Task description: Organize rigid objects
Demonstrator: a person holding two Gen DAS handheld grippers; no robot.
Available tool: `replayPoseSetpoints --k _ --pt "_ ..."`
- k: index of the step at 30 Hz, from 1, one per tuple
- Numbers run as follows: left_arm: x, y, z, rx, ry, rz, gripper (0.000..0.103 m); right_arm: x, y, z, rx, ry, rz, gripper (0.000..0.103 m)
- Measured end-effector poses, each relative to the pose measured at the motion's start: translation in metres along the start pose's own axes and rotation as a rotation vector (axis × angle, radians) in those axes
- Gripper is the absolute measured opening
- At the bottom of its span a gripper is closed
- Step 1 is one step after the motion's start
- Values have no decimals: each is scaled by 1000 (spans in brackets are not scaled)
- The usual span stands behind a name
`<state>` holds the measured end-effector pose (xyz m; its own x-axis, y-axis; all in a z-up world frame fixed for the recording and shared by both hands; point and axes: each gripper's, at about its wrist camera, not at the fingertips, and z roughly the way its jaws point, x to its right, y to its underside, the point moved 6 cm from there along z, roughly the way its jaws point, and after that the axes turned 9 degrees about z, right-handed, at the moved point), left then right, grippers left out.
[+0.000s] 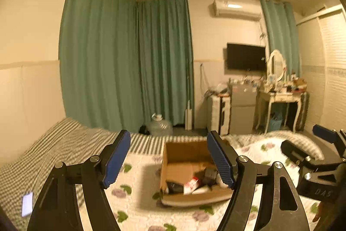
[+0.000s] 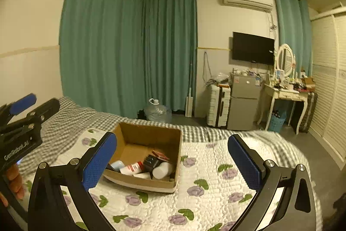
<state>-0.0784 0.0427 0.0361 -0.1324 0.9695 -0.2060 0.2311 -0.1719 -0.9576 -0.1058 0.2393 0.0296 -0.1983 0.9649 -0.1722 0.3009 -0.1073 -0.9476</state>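
Observation:
An open cardboard box (image 1: 183,155) (image 2: 149,138) sits on the flowered quilt (image 2: 205,198) on the bed. Inside lie a white tube with red print (image 2: 132,168), a white bottle (image 2: 162,170), a black boxy item (image 2: 151,161), a pale blue item (image 2: 117,165) and a small red packet (image 2: 160,155). My left gripper (image 1: 168,157) is open and empty, held above the quilt just in front of the box. My right gripper (image 2: 173,163) is open and empty, also in front of the box. Each gripper shows at the edge of the other's view.
A lit phone (image 1: 27,204) lies on the grey striped sheet at the bed's left. Beyond the bed stand a water jug (image 2: 156,112), a white suitcase (image 2: 218,105), a small fridge (image 2: 244,101) and a cluttered dressing table (image 2: 287,92). Green curtains (image 2: 129,47) cover the far wall.

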Motion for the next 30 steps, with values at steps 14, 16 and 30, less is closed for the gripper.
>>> replayPoseSetpoints --k 14,16,30 --pt "24 51 26 -104 40 33 76 24 36 34 -66 18 57 103" --pt "26 52 24 -109 40 27 76 23 37 34 -67 20 50 103" --pt "30 51 20 -113 52 21 76 21 41 35 -77 28 35 103"
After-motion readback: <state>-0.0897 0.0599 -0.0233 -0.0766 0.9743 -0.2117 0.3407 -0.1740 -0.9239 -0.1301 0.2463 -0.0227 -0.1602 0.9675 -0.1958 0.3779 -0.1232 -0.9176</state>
